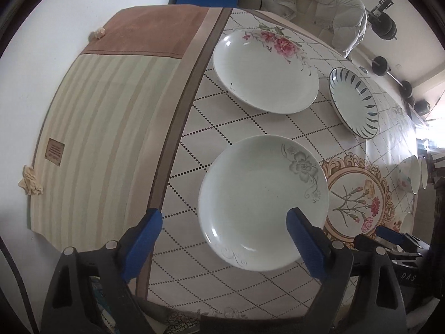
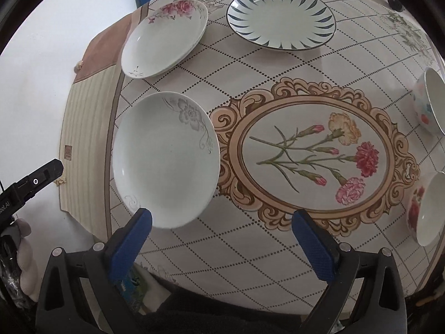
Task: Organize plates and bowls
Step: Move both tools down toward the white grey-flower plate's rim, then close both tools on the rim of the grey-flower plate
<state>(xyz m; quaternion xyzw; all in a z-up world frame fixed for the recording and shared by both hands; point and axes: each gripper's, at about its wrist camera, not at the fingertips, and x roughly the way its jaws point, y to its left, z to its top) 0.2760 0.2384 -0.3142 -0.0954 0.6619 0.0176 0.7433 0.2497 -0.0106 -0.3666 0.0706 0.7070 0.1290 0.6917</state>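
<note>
A white plate with a grey flower point(image 1: 261, 203) point(image 2: 167, 161) lies near the table's front. A white plate with pink flowers point(image 1: 264, 72) point(image 2: 164, 39) lies behind it; in the right wrist view it looks like a stack. A plate with dark blue leaf strokes point(image 1: 354, 103) point(image 2: 281, 18) lies at the back. Two white bowls with red flowers point(image 2: 429, 100) point(image 2: 425, 208) stand at the right edge; bowls also show in the left wrist view point(image 1: 408, 175). My left gripper point(image 1: 225, 222) is open above the grey-flower plate's near rim. My right gripper point(image 2: 222, 222) is open and empty, just right of that plate.
The table wears a diamond-patterned cloth with an oval carnation medallion point(image 2: 314, 150). A striped beige and brown cloth point(image 1: 111, 117) hangs over its left side. A white padded jacket point(image 1: 319, 5) lies on a chair behind the table. Dumbbells point(image 1: 383, 27) lie on the floor.
</note>
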